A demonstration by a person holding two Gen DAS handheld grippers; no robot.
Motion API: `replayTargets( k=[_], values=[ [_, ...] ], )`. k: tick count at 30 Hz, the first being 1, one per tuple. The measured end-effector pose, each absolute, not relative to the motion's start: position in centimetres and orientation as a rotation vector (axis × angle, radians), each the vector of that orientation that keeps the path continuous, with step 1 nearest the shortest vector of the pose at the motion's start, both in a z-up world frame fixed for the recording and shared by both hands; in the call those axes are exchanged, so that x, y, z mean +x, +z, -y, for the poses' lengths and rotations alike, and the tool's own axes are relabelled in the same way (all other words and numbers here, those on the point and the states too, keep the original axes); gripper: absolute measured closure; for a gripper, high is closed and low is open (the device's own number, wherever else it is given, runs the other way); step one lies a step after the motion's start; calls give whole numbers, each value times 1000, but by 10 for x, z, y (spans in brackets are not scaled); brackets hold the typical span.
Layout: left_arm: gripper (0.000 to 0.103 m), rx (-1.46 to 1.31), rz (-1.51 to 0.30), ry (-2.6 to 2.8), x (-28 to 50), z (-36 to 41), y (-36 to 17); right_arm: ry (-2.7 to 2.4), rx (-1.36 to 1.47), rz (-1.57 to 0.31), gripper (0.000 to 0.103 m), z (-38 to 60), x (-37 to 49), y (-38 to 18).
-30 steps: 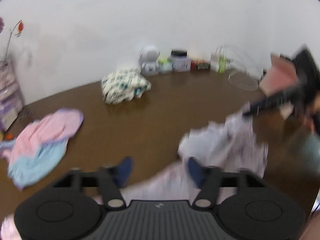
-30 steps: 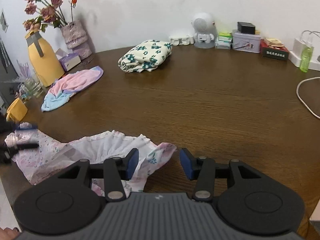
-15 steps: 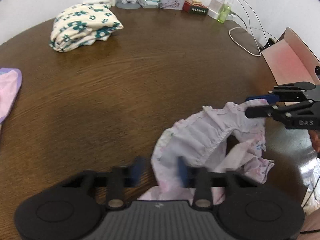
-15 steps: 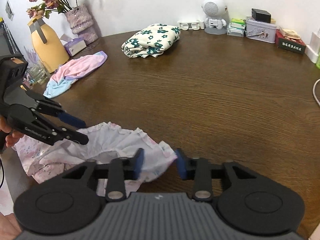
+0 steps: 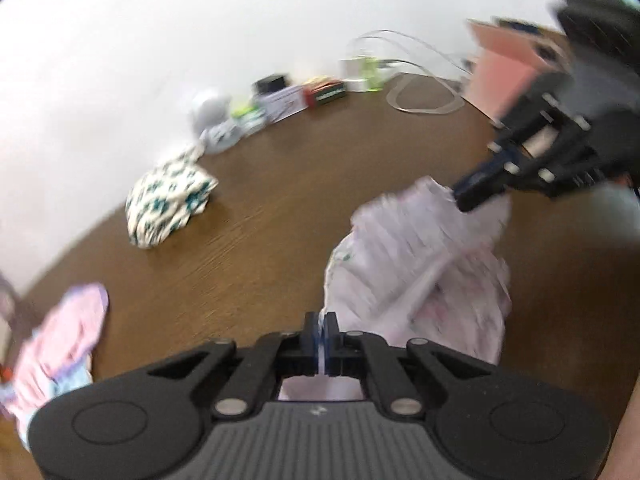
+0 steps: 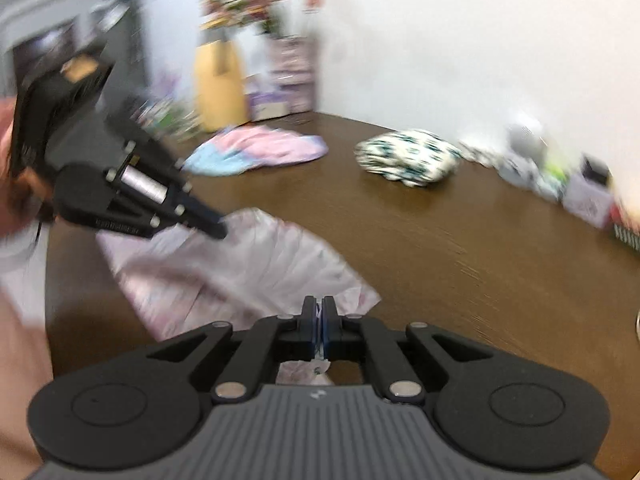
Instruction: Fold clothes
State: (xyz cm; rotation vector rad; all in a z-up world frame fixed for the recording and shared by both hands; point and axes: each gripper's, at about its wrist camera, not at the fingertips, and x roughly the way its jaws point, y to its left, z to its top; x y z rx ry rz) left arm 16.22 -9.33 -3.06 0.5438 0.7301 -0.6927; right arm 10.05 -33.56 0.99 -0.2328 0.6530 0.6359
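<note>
Hand-held grippers (image 5: 321,322) (image 6: 319,316) on garment (image 5: 420,272) (pale, crumpled)

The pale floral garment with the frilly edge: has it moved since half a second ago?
Yes. The pale garment, which lay slack on the table, now hangs stretched between the shut left gripper and right gripper.

Both wrist views look low across the table (image 5: 256,240), facing each other.

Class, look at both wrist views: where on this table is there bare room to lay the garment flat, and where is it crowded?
Bare wood lies between the pale floral garment, the green-patterned bundle and the pink-and-blue cloth, and runs on toward the right part of the table. The wall edge is crowded with boxes and a cable.
</note>
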Motion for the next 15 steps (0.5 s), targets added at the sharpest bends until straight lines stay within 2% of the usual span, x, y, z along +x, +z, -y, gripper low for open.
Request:
replayTargets(
  k=[4,6,7,8,10,12,14,15],
  values=[
    [102,637,-607,-686,124,93,-34,611,-309,-700,99,326,87,-9],
    [102,682,-545,-682,105,93,-35,609,-268,-689,95,331,81,-3],
    [102,699,-529,-679,100,93,-38,602,-248,-667,90,334,78,3],
    [102,708,-526,-676,99,92,-41,592,-231,-639,76,337,75,10],
    [102,709,-526,-670,98,90,-48,561,-211,-581,58,342,71,25],
    [102,708,-519,-665,98,89,-53,526,-239,-554,51,341,75,37],
    [102,708,-510,-661,97,88,-58,523,-266,-580,33,336,87,41],
    [102,707,-505,-662,97,88,-59,540,-258,-616,28,333,95,39]
  ],
)
